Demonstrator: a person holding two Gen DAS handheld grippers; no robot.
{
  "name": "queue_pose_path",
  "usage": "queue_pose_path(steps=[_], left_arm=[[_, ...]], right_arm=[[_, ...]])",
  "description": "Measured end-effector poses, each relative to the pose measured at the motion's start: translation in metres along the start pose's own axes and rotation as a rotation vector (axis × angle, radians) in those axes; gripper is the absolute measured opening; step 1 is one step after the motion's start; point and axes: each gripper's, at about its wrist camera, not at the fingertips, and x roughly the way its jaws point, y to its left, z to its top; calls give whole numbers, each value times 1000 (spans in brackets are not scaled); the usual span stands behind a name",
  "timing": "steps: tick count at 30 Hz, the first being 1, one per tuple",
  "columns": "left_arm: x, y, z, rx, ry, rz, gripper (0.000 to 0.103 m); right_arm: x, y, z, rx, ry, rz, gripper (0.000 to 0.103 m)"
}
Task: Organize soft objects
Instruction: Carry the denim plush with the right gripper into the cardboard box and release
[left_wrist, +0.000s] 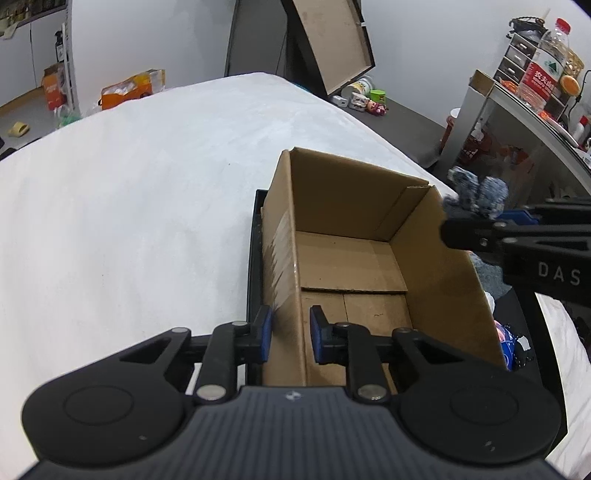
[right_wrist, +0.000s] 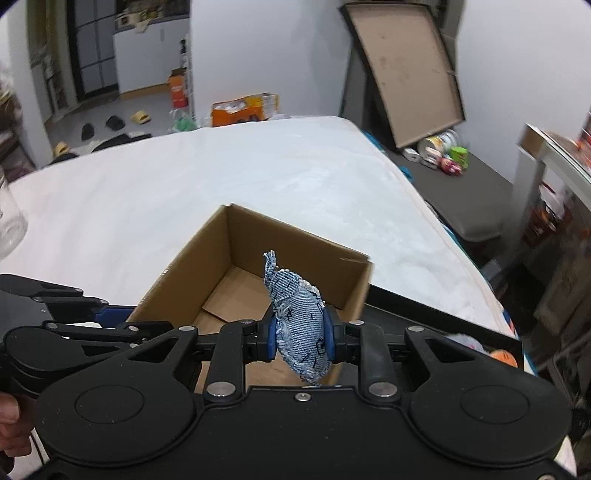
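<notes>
An open, empty cardboard box (left_wrist: 354, 258) sits on a white bed; it also shows in the right wrist view (right_wrist: 236, 273). My left gripper (left_wrist: 290, 334) is shut on the box's near-left wall, one pad outside and one inside. My right gripper (right_wrist: 300, 338) is shut on a blue denim soft toy (right_wrist: 301, 328) and holds it above the box's near-right edge. In the left wrist view the right gripper (left_wrist: 476, 218) comes in from the right with the denim toy (left_wrist: 476, 190) beyond the box's right wall.
The box stands on a black tray (left_wrist: 255, 258) on the white bed (left_wrist: 129, 203). More soft items (right_wrist: 495, 354) lie on the tray right of the box. A shelf with a bottle (left_wrist: 546, 70) stands at right. A framed board (right_wrist: 406, 70) leans on the wall.
</notes>
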Motion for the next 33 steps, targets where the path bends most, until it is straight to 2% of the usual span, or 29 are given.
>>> queue_pose_path(steps=[7, 12, 21, 26, 29, 33], left_arm=[[3, 3, 2, -29, 4, 0, 20], [5, 5, 2, -47, 6, -1, 20], [8, 4, 4, -64, 19, 12, 20], [10, 3, 5, -73, 28, 20, 20], [11, 2, 6, -73, 29, 26, 21], [8, -1, 6, -60, 16, 42, 24]], right_arm=[[12, 26, 14, -165, -24, 40, 24], [16, 42, 24, -288, -63, 13, 25], [23, 47, 37, -382, -88, 32, 25], [25, 54, 38, -488, -104, 37, 29], [27, 53, 39, -507, -99, 32, 29], [21, 42, 38, -451, -99, 45, 29]])
